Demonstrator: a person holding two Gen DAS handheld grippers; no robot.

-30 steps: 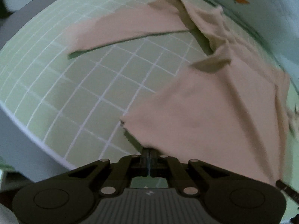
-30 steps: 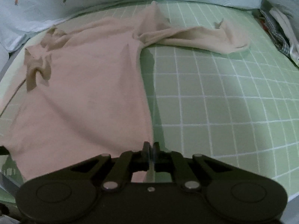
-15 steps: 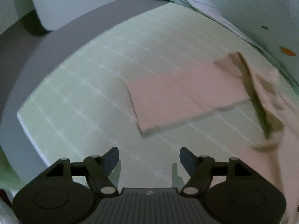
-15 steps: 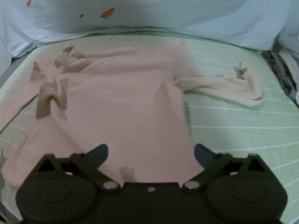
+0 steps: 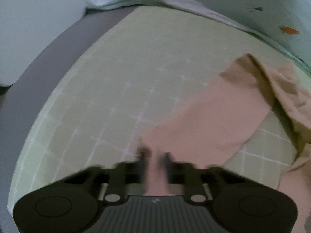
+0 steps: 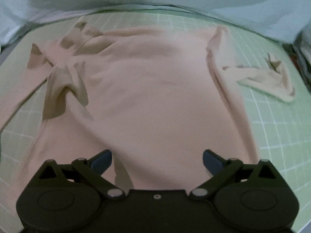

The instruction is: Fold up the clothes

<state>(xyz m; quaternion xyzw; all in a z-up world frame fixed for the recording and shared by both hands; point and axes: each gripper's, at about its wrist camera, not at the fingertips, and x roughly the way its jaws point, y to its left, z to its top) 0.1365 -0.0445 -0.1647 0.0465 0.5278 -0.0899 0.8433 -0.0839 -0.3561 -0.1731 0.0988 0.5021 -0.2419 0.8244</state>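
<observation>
left gripper (image 5: 154, 160) blurred, jaws together on the sleeve (image 5: 204, 124) end; right gripper (image 6: 157, 160) spread wide above the shirt (image 6: 155, 89).

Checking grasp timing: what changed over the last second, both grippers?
Both grippers let go of the hem of the pink top. The left gripper swung out to the end of the left sleeve and its blurred jaws have closed around the cuff. The right gripper opened wide and hangs over the body, holding nothing. The top stayed spread on the green grid mat.

Left claw (image 5: 155, 160) at pink sleeve (image 5: 206, 124)
</observation>
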